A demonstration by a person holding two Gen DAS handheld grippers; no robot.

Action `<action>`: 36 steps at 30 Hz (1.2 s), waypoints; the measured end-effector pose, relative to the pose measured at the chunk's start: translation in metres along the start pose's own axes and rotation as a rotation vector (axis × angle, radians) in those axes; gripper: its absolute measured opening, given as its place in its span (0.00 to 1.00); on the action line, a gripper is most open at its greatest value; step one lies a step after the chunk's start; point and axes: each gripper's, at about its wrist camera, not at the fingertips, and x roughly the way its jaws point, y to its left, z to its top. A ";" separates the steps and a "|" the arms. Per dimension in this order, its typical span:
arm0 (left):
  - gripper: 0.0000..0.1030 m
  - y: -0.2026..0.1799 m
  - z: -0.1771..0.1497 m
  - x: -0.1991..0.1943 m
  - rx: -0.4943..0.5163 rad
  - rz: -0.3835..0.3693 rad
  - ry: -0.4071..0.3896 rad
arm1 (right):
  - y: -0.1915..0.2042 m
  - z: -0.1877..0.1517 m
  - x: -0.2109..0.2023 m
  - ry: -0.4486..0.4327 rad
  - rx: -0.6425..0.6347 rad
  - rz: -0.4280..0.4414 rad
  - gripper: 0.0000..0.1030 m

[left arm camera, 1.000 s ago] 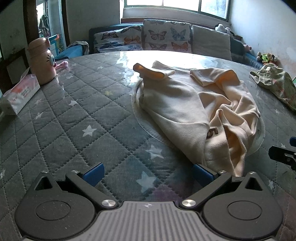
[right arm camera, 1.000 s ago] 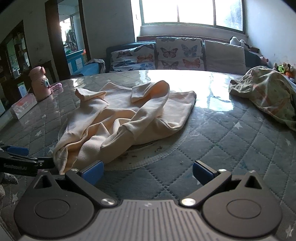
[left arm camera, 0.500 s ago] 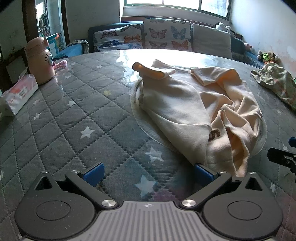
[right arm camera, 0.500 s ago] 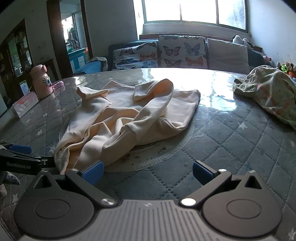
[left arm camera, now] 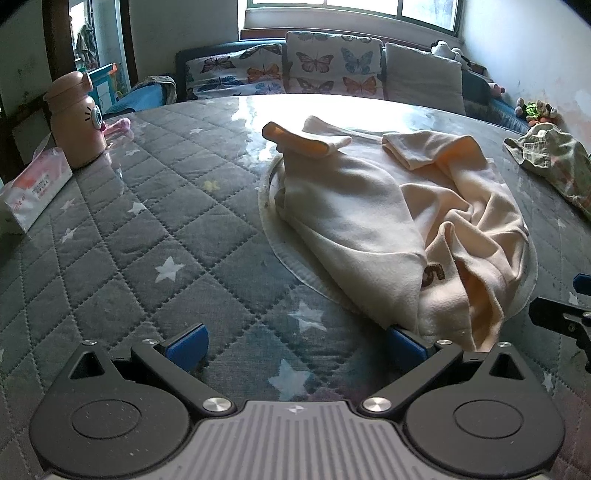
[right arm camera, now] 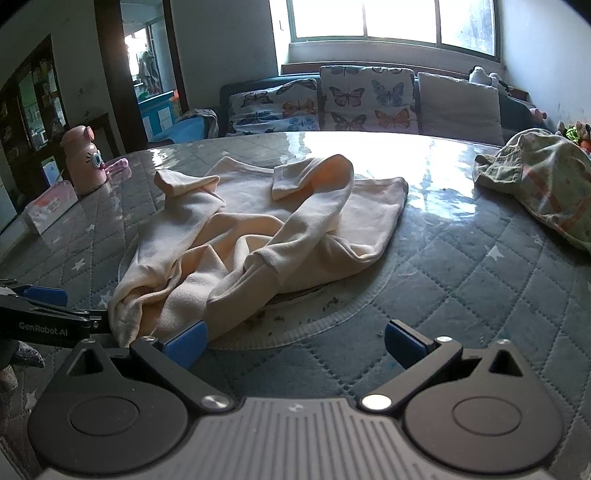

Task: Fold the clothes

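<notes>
A cream sweatshirt [left arm camera: 354, 229] lay crumpled in the middle of the round quilted surface [left arm camera: 155, 236], over a pale circular mat [right arm camera: 332, 317]. Its two cuffed sleeves [right arm camera: 295, 181] pointed toward the far side, and a dark numeral print [left arm camera: 432, 275] showed near its near hem.

The left gripper [left arm camera: 295, 341] sat low at the near edge of the garment with its fingers spread wide and holding nothing; its right blue finger [left arm camera: 404, 341] lay just beside the bunched hem, the left one over bare quilting. The right gripper [right arm camera: 293, 341] was likewise released and empty, its left finger [right arm camera: 184, 341] just beside a folded sleeve end, its right finger over bare quilting. Each gripper appeared at the edge of the other's view.

Outward from the garment, a second, olive patterned garment [right arm camera: 543, 184] lay at the right of the surface, well apart from the sweatshirt. At the left stood a pink bottle [left arm camera: 75, 122] with a tissue pack [left arm camera: 33, 188] near it. Beyond the far edge ran a sofa with butterfly-print cushions [right arm camera: 365, 99] under a bright window [right arm camera: 391, 18].
</notes>
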 end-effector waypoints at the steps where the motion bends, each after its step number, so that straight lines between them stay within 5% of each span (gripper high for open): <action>1: 1.00 0.000 0.000 0.000 0.000 0.000 0.001 | 0.000 0.000 0.000 0.001 0.001 0.002 1.00; 15: 1.00 0.005 0.015 -0.002 0.001 0.012 -0.015 | 0.000 0.008 0.004 0.010 -0.016 0.016 1.00; 36: 1.00 0.003 0.055 0.015 0.019 0.024 -0.052 | -0.028 0.069 0.035 -0.014 0.002 -0.037 0.94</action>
